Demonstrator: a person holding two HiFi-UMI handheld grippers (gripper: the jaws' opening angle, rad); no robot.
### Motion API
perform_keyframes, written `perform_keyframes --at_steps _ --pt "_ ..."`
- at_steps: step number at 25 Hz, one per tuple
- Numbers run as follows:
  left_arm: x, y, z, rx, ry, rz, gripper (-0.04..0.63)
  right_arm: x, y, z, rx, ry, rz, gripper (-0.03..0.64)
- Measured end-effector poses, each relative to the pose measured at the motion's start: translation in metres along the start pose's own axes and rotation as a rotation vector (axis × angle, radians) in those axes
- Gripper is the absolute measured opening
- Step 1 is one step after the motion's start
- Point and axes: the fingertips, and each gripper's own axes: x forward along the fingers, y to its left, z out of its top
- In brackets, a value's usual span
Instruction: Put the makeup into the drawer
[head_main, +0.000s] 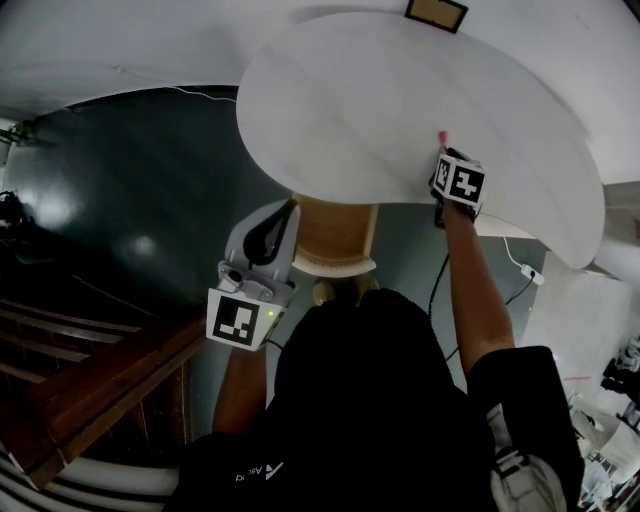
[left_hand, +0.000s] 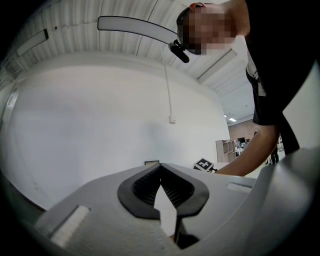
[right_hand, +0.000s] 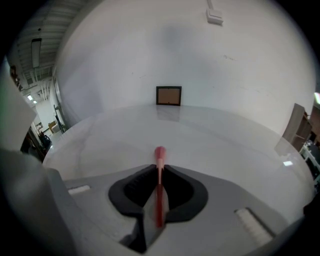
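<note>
A slim pink makeup stick (right_hand: 160, 154) is gripped between the jaws of my right gripper (right_hand: 160, 167), its rounded tip poking out ahead of them. In the head view that gripper (head_main: 443, 152) points down at the white round table (head_main: 380, 100) near its front edge, with the pink tip (head_main: 442, 135) just showing. My left gripper (head_main: 289, 207) hangs off the table's front, beside a tan wooden compartment (head_main: 335, 238) under the tabletop. Its jaws (left_hand: 160, 165) meet at the tips with nothing between them.
A small framed picture (right_hand: 168, 95) stands at the table's far edge against the white wall. Dark wooden boards (head_main: 100, 380) lie at the lower left on the dark floor. A white cable and plug (head_main: 527, 270) hang right of the table.
</note>
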Motion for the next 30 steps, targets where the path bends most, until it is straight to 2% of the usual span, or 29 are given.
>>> perform_keyframes --at_steps 6,13,19,30 --pt "-0.004 -0.003 0.005 0.014 -0.005 0.005 0.011 -0.017 0.008 0.008 -0.023 -0.092 0.073 0.051" --pt "-0.011 -0.014 0.011 0.021 -0.007 0.007 0.011 -0.077 0.036 0.031 -0.052 -0.293 0.229 0.051" --pt "-0.018 -0.020 0.017 0.034 -0.028 0.025 0.011 -0.145 0.074 0.045 -0.124 -0.420 0.381 0.051" --pt "-0.038 -0.027 0.024 0.028 -0.053 0.100 0.011 -0.235 0.137 0.044 -0.270 -0.535 0.651 0.051"
